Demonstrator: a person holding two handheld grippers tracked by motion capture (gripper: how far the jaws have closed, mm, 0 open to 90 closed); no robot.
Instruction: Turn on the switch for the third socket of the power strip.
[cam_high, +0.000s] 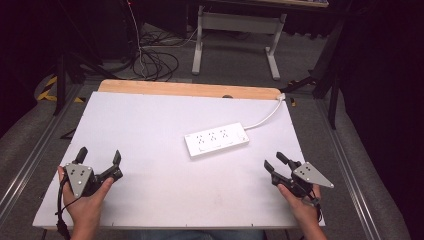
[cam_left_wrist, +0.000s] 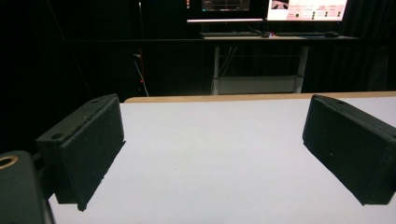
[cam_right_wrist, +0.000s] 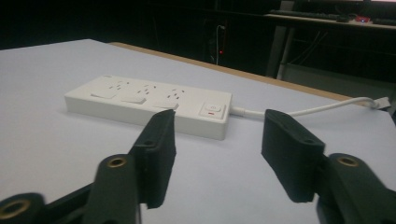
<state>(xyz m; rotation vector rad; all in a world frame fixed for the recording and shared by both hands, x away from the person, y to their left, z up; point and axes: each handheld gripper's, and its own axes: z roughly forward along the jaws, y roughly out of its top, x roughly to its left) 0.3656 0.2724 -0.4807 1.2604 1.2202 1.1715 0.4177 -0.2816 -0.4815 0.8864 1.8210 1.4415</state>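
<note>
Covering wooden table (cam_high: 190, 89): white sheet (cam_high: 150, 150); dark room, cables on floor (cam_high: 155, 62).

Glossy white plastic power strip (cam_high: 216, 140) (matt white table (cam_high: 150, 130))

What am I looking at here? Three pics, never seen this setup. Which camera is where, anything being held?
No robot arm here: a person holds a two-jaw tool in each hand. The high view looks down on a white table from the person's side. There the left gripper and the right gripper rest near the table's front edge. The other two pictures come from cameras riding on each gripper, looking along its black jaws. A white power strip lies on the table, its cord running to the far right corner; the right gripper view faces it. Both grippers are open and hold nothing.
</note>
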